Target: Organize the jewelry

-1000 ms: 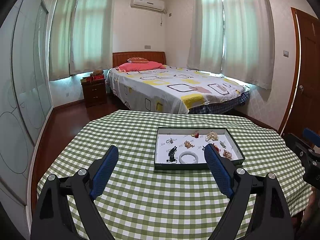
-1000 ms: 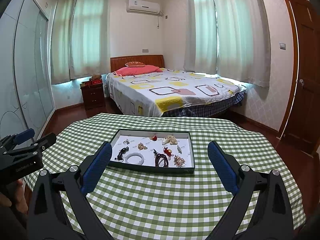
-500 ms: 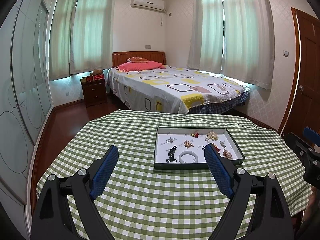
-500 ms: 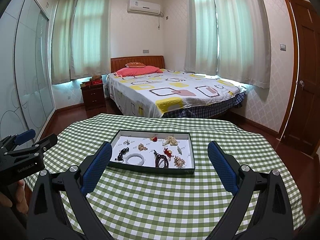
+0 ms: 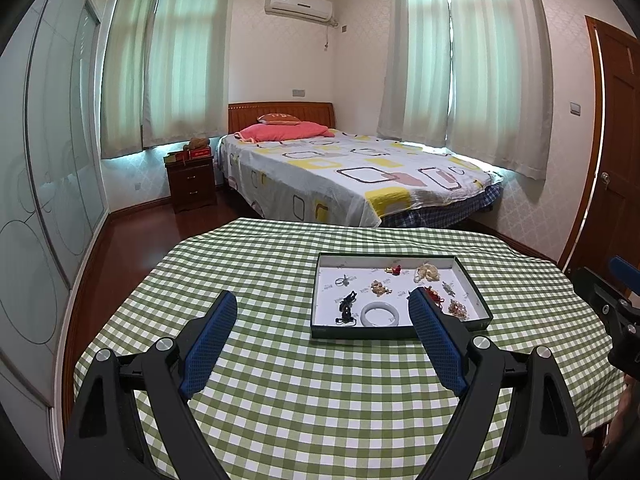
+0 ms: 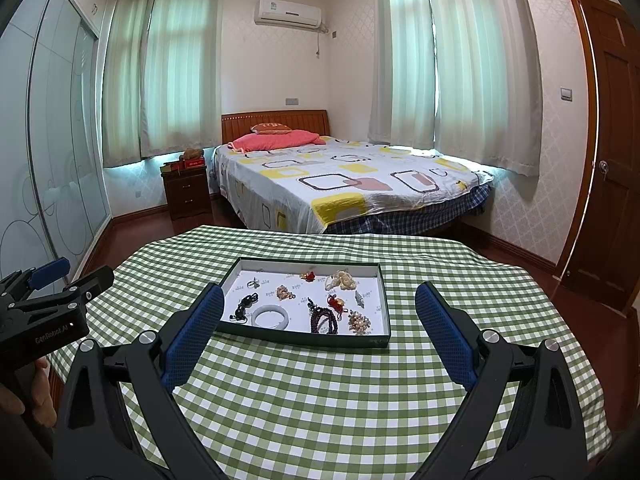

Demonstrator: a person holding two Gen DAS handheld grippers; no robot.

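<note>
A shallow dark-rimmed tray (image 5: pixel 400 334) (image 6: pixel 304 340) with a white floor sits on the green checked table. In it lie a pale bangle (image 5: pixel 380 314) (image 6: pixel 271 317), a black cord piece (image 5: pixel 347 308) (image 6: pixel 244 306), a dark bead string (image 6: pixel 323 318), a pearl cluster (image 5: pixel 427 273) (image 6: pixel 341 281), red charms and small gold pieces. My left gripper (image 5: pixel 322 334) is open and empty, held above the table short of the tray. My right gripper (image 6: pixel 320 330) is open and empty, also short of the tray.
The table's checked cloth (image 5: pixel 320 400) (image 6: pixel 340 400) ends close on all sides. A bed (image 5: pixel 352 176) stands behind the table, a nightstand (image 5: pixel 191 184) to its left, a wooden door (image 6: pixel 616 160) at right. Each gripper shows at the other view's edge.
</note>
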